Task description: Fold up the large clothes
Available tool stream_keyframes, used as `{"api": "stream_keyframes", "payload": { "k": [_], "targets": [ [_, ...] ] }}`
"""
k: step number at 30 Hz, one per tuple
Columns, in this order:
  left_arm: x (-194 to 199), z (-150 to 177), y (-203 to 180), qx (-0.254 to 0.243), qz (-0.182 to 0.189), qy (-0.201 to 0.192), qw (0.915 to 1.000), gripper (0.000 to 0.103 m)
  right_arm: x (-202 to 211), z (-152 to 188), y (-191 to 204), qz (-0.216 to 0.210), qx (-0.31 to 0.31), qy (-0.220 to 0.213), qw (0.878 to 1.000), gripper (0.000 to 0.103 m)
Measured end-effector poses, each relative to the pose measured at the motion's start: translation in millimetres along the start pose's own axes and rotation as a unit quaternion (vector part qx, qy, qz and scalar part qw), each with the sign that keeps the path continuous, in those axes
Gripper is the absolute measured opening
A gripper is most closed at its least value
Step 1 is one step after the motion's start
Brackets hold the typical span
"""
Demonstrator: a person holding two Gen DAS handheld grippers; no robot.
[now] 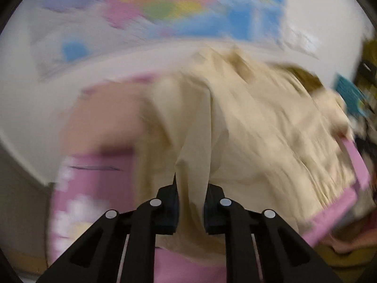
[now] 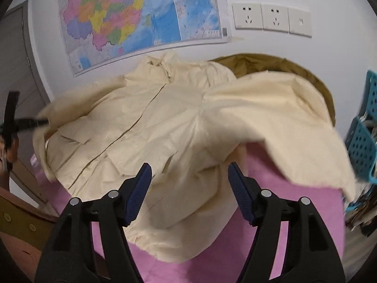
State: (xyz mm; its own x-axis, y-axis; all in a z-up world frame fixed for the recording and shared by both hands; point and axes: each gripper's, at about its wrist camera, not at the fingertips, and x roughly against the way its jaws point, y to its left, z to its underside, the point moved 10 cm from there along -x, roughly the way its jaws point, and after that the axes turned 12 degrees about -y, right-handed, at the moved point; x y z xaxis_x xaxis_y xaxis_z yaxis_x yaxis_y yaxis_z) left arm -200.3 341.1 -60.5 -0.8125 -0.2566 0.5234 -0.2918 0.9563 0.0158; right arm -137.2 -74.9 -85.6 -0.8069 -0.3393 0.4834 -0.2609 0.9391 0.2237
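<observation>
A large cream button-up shirt (image 2: 146, 127) lies front up on a pink cloth-covered table (image 2: 271, 212), collar toward the wall. Its right sleeve (image 2: 282, 118) is in the air, folding over toward the body. My left gripper (image 1: 191, 188) is shut on a fold of the shirt's cream fabric (image 1: 247, 122); this view is motion-blurred. It also shows in the right wrist view (image 2: 35, 122) at the far left, at the shirt's left sleeve. My right gripper (image 2: 189, 176) is open and empty, above the shirt's lower right part.
A colourful map (image 2: 141, 16) and wall sockets (image 2: 271, 18) are on the white wall behind. An olive-brown garment (image 2: 259, 63) lies behind the shirt. Blue perforated baskets (image 2: 362, 141) stand at the right. A wooden piece (image 2: 21, 219) is at the lower left.
</observation>
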Motion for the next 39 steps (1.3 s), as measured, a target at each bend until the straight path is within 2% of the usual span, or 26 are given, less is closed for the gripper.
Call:
{"api": "stream_keyframes", "payload": {
  "k": [2, 4, 5, 6, 8, 9, 10, 11, 12, 13, 15, 16, 17, 20, 24, 26, 28, 29, 31, 32, 34, 36, 37, 39],
  "targets": [
    [14, -26, 52, 0.019, -0.057, -0.026, 0.9979, 0.015, 3, 1, 2, -0.008, -0.013, -0.004, 1.000, 0.066],
    [18, -40, 92, 0.031, -0.105, -0.029, 0.9936, 0.016, 5, 5, 3, -0.012, -0.020, -0.004, 1.000, 0.066],
    [14, -43, 103, 0.021, -0.123, -0.025, 0.9918, 0.019, 5, 6, 4, -0.006, -0.020, -0.005, 1.000, 0.066],
    [9, -41, 113, 0.003, -0.154, -0.016, 0.9880, 0.028, 5, 9, 0, -0.003, -0.023, -0.003, 1.000, 0.066],
    [-8, -26, 135, -0.055, -0.272, 0.023, 0.9605, 0.054, 6, 16, -1, 0.003, -0.033, 0.000, 0.999, 0.067],
    [-16, -15, 136, -0.092, -0.305, 0.038, 0.9470, 0.055, 7, 21, -2, 0.007, -0.035, 0.002, 0.999, 0.068],
    [-22, -6, 133, -0.105, -0.306, 0.045, 0.9450, 0.055, 8, 25, -4, 0.010, -0.035, 0.003, 0.999, 0.070],
    [-26, 5, 122, -0.103, -0.283, 0.047, 0.9524, 0.054, 10, 29, -4, 0.014, -0.036, 0.005, 0.999, 0.071],
    [-25, 11, 105, -0.091, -0.237, 0.033, 0.9668, 0.054, 12, 33, -5, 0.017, -0.035, 0.008, 0.999, 0.075],
    [-20, 16, 94, -0.083, -0.202, 0.016, 0.9757, 0.054, 15, 40, -6, 0.022, -0.031, 0.012, 0.999, 0.077],
    [-4, 22, 61, -0.069, -0.114, -0.026, 0.9908, 0.069, 25, 52, -4, 0.020, -0.025, 0.015, 0.999, 0.081],
    [5, 27, 41, -0.072, -0.071, -0.049, 0.9937, 0.072, 29, 58, -1, 0.019, -0.020, 0.017, 0.999, 0.081],
    [14, 32, 25, -0.076, -0.042, -0.067, 0.9939, 0.075, 32, 63, 2, 0.019, -0.011, 0.020, 1.000, 0.082],
    [20, 50, -12, -0.083, 0.027, -0.077, 0.9932, 0.076, 35, 83, 18, 0.012, 0.029, 0.033, 0.999, 0.090],
    [3, 81, -36, -0.114, 0.048, -0.050, 0.9910, 0.079, 19, 105, 27, 0.051, 0.103, 0.047, 0.992, 0.087],
    [-8, 98, -35, -0.115, 0.040, -0.034, 0.9920, 0.082, 8, 107, 29, 0.067, 0.116, 0.035, 0.990, 0.083],
    [-24, 110, -35, -0.123, 0.033, -0.015, 0.9918, 0.084, 0, 101, 29, 0.058, 0.082, 0.011, 0.995, 0.073],
    [-30, 115, -35, -0.128, 0.031, -0.011, 0.9912, 0.085, -5, 96, 29, 0.045, 0.057, 0.000, 0.997, 0.064],
    [-43, 119, -39, -0.129, 0.024, -0.003, 0.9914, 0.085, -12, 89, 35, 0.004, 0.003, 0.002, 1.000, 0.017],
    [-47, 117, -36, -0.127, 0.018, -0.001, 0.9917, 0.086, -12, 83, 37, -0.004, -0.011, 0.001, 1.000, 0.015],
    [-49, 107, -37, -0.113, 0.017, -0.010, 0.9934, 0.077, 1, 62, 46, -0.042, -0.042, -0.018, 0.998, 0.011],
    [-44, 97, -40, -0.081, 0.048, -0.014, 0.9955, 0.042, 17, 45, 54, -0.070, -0.067, -0.023, 0.995, 0.010],
    [-34, 85, -40, -0.053, 0.072, -0.021, 0.9957, 0.037, 32, 30, 61, -0.089, -0.074, -0.033, 0.993, 0.010],
    [-8, 58, -33, -0.027, 0.086, -0.059, 0.9941, 0.015, 58, 11, 73, -0.113, -0.073, -0.048, 0.990, 0.009]
  ]
}}
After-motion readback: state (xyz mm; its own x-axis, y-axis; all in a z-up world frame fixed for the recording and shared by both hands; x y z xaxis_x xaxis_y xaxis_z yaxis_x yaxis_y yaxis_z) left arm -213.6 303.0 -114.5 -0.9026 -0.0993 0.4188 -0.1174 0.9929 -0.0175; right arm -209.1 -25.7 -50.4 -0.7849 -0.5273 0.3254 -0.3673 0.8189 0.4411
